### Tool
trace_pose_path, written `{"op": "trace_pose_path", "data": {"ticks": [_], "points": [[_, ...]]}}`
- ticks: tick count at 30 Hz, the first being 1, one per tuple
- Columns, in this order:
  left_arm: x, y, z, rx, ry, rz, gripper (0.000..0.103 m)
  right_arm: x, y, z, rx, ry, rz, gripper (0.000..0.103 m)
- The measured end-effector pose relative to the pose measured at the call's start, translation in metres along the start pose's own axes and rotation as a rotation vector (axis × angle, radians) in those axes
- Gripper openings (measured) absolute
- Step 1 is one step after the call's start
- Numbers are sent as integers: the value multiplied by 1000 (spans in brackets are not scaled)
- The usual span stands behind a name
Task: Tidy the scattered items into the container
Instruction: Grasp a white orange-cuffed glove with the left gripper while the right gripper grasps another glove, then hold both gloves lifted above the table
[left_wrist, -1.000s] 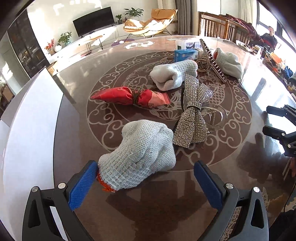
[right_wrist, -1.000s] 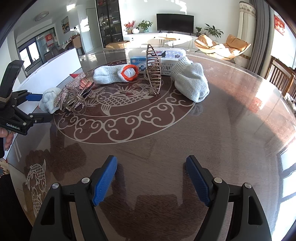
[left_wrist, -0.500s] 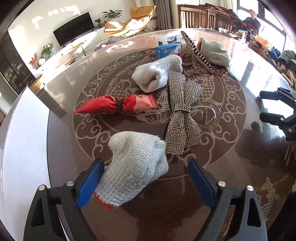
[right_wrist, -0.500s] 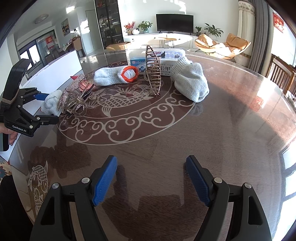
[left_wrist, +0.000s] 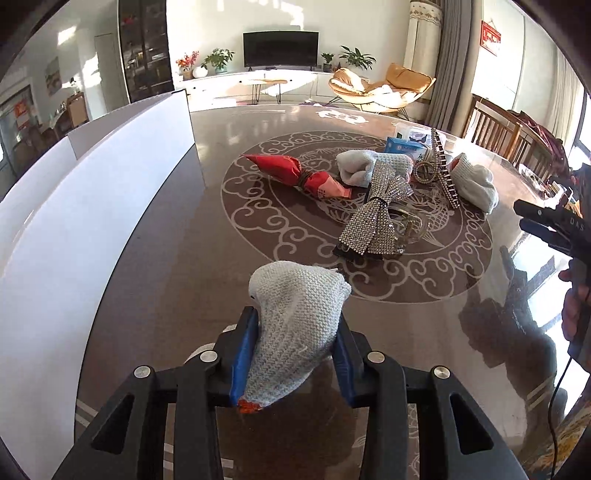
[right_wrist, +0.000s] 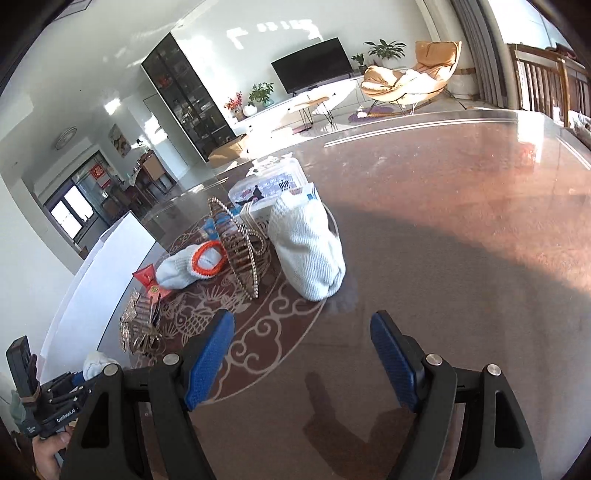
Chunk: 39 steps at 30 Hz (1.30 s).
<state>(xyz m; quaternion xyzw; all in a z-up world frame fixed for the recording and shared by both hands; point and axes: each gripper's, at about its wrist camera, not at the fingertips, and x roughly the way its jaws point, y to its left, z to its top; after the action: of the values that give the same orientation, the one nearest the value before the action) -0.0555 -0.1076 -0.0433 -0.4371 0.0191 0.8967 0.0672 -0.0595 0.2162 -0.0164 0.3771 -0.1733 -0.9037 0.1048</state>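
My left gripper (left_wrist: 295, 350) is shut on a grey knitted glove (left_wrist: 299, 314) with an orange cuff, held just above the table; the glove also shows in the right wrist view (right_wrist: 96, 363). The white container (left_wrist: 74, 206) stands to its left. On the table lie a red snack packet (left_wrist: 295, 173), a rhinestone bow (left_wrist: 376, 214), a rolled white glove (left_wrist: 369, 166), a large hair claw (left_wrist: 441, 166) and another white glove (right_wrist: 306, 251). My right gripper (right_wrist: 301, 354) is open and empty, near that white glove.
A blue tissue pack (left_wrist: 404, 147) and a clear plastic box (right_wrist: 269, 184) sit at the far side of the items. A clear clip (left_wrist: 410, 221) lies under the bow. Wooden chairs (left_wrist: 495, 125) stand along the table's right edge.
My left gripper has closed on the grey glove and turned left toward the white container. My right gripper has tilted and swung toward the white glove, still open.
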Motion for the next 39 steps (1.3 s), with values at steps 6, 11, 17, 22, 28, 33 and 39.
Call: {"op": "trace_pose_path", "data": {"ticks": [6, 11, 17, 22, 28, 33, 39], "points": [[10, 6, 10, -37, 16, -15, 39, 61, 34, 43, -354, 115, -76, 78], [21, 4, 16, -38, 29, -9, 40, 92, 27, 39, -370, 186, -156, 30], [11, -11, 4, -46, 36, -42, 39, 32, 43, -24, -375, 231, -49, 29], [3, -40, -9, -28, 7, 6, 49, -9, 52, -73, -413, 184, -100, 45], [20, -39, -6, -33, 48, 30, 76, 3, 60, -75, -485, 188, -135, 68], [27, -29, -6, -62, 44, 65, 96, 6, 60, -73, -457, 184, -142, 71], [31, -33, -5, -37, 60, 50, 103, 7, 60, -73, -455, 184, -140, 71]]}}
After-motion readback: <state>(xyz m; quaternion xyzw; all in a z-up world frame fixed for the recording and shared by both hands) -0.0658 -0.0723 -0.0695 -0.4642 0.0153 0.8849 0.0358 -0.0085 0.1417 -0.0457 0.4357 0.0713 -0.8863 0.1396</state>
